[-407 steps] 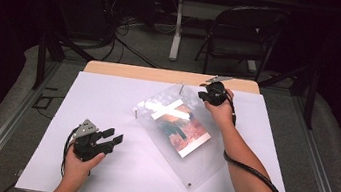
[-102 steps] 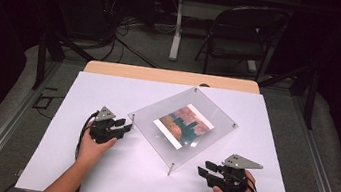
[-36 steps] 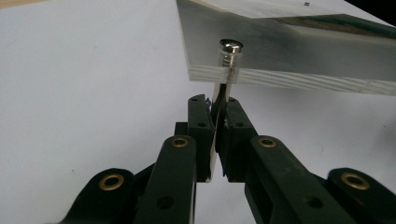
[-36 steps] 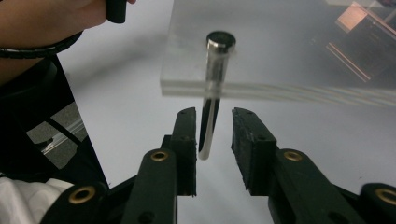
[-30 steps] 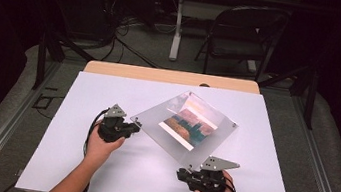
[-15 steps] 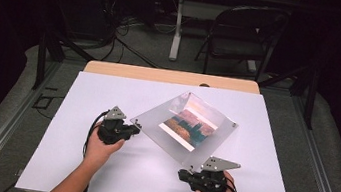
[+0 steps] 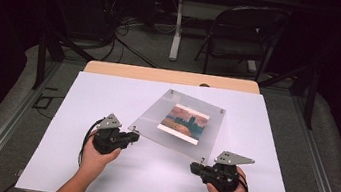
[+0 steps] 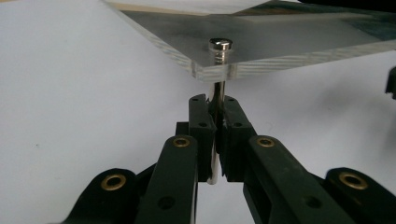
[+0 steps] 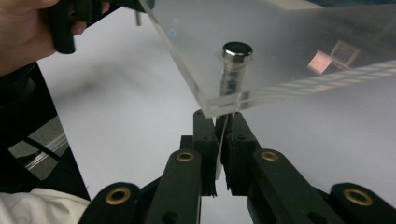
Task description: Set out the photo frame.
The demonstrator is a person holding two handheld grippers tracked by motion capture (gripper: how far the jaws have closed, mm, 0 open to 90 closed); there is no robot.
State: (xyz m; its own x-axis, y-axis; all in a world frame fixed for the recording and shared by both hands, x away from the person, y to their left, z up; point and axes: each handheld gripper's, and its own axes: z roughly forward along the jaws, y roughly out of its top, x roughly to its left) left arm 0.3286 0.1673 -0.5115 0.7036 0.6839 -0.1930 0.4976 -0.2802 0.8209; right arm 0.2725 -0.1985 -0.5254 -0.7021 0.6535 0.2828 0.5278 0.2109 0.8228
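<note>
1. Now clamped: right gripper (image 7: 194, 167) at 5 o'clock, jaws tight on a metal standoff post (image 9: 219, 154) under the acrylic frame (image 7: 182, 123).
2. Left gripper (image 7: 133, 136) at 8 o'clock, likewise pinching its post (image 8: 215, 140).
3. Since a second ago, near edge raised off white table (image 7: 108, 92); lift seemingly begun.
4. Far corner posts at 12 o'clock too small to judge; contact there unclear.

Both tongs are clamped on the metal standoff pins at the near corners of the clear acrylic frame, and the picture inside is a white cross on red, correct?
Not quite: the picture in the acrylic frame is a landscape, orange sky over dark shapes, as the high view shows. The left tongs and right tongs are indeed clamped on the corner pins.
</note>
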